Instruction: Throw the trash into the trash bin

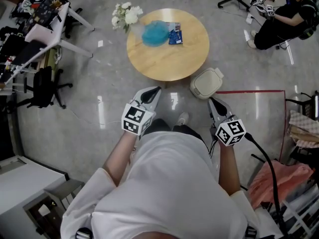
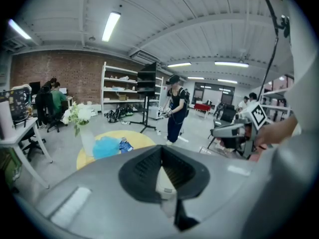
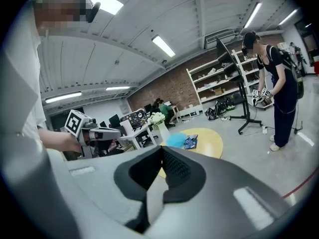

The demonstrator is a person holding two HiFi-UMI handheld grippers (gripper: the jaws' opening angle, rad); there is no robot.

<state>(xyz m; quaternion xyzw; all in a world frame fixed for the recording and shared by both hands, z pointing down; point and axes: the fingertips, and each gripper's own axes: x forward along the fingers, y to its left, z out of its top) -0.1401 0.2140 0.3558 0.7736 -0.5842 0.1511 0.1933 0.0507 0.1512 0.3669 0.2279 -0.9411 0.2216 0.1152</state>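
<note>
**Both claws shut, nothing in them**

Left claw (image 1: 156, 89) and right claw (image 1: 211, 100) are both squeezed fully together and empty, over the floor short of the one round table (image 1: 164, 63). Two bits of trash lie on it, a crumpled blue wad (image 1: 153, 34) and a small blue packet (image 1: 175, 36), near one bunch of white flowers (image 1: 125, 15). One beige bin (image 1: 207, 82) sits on the floor by the table's edge. Can't tell what the wad actually is

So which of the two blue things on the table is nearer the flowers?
The big, pale blue crumpled wad, right beside the white flowers. The small dark blue packet lies flat on the wad's other side, farther from them.
</note>
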